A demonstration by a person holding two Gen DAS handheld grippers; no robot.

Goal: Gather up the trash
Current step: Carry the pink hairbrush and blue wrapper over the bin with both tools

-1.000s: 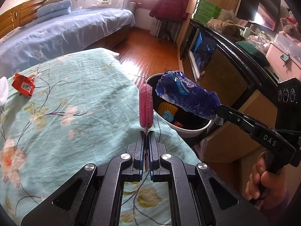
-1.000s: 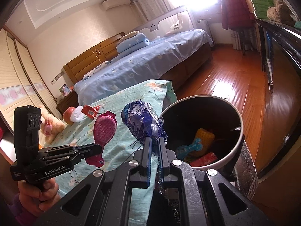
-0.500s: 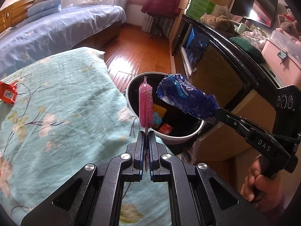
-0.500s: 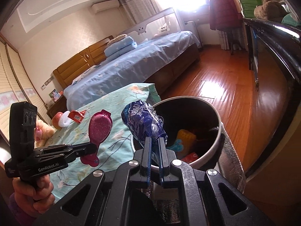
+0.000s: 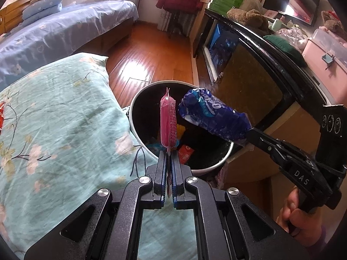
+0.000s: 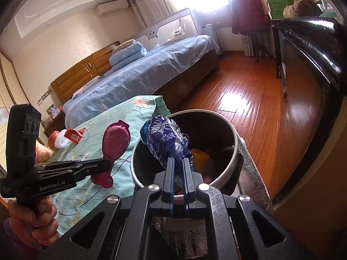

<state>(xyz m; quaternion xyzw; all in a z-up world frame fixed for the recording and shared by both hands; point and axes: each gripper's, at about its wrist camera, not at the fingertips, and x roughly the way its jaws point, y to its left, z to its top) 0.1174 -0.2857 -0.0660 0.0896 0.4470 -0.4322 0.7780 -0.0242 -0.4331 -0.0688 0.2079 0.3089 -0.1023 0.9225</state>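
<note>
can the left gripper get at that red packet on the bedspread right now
Probably not yet. The left gripper is shut on a pink wrapper over the bin, and the red packet lies far off on the bedspread. Nothing blocks the path.

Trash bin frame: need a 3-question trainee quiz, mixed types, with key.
1. True or false: the left gripper is shut on the pink packet.
2. The blue wrapper in the right gripper is held: A) above the open bin B) flat on the floral bedspread C) over the wooden floor.
3. Fill in: still lying on the bedspread, far from the bin, is a ___ packet.

Key: 1 true; 2 A; 3 red.
</note>
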